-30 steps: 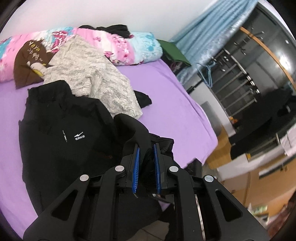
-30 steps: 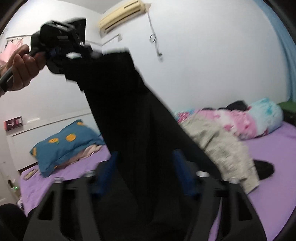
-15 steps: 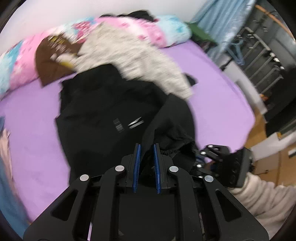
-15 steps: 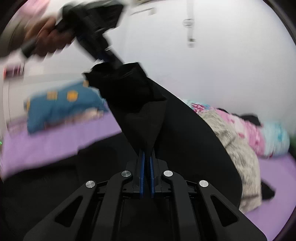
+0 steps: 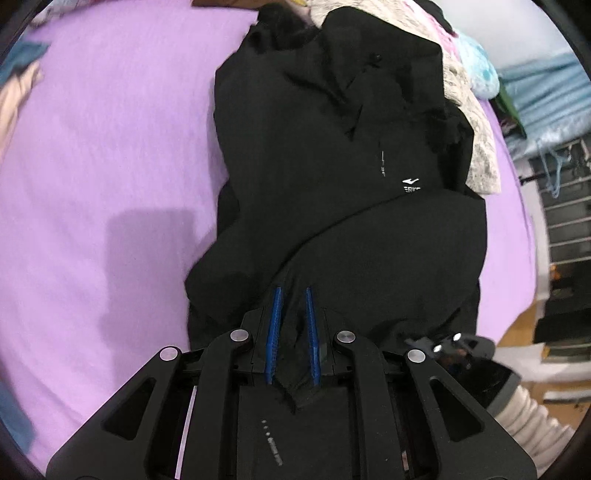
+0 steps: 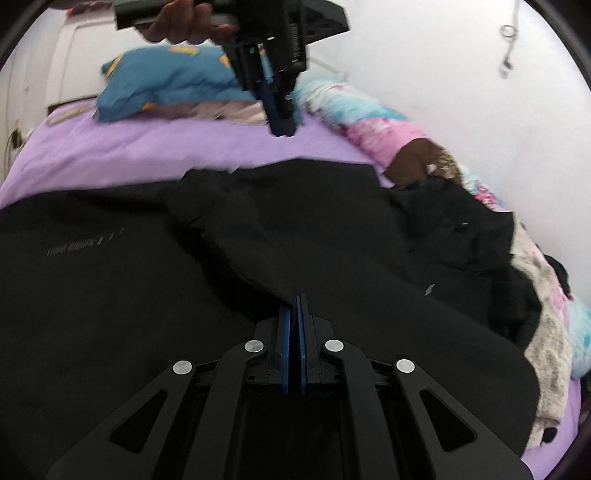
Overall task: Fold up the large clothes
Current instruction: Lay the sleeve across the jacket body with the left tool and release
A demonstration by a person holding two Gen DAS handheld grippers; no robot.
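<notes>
Lying spread across the purple sheet (image 5: 92, 147) of the bed, the black jacket (image 5: 314, 155) shows a small white logo (image 5: 410, 184) on its chest, and a fold of its dark cloth is drawn over the lower body. The left gripper (image 5: 292, 295) points steeply down at it, its blue pads set narrow with a bunch of the black cloth pinched between them. The right gripper (image 6: 294, 301) comes in lower and flatter, its pads pressed together on a thin edge of the jacket. In the right view a hand (image 6: 184, 22) holds the left tool above the far side of the bed. A pale patterned garment (image 5: 476, 144) lies against the jacket's far edge, beside a pink and blue floral quilt (image 6: 373, 122) along the wall, and a blue pillow (image 6: 166, 85) sits at the head of the bed.
</notes>
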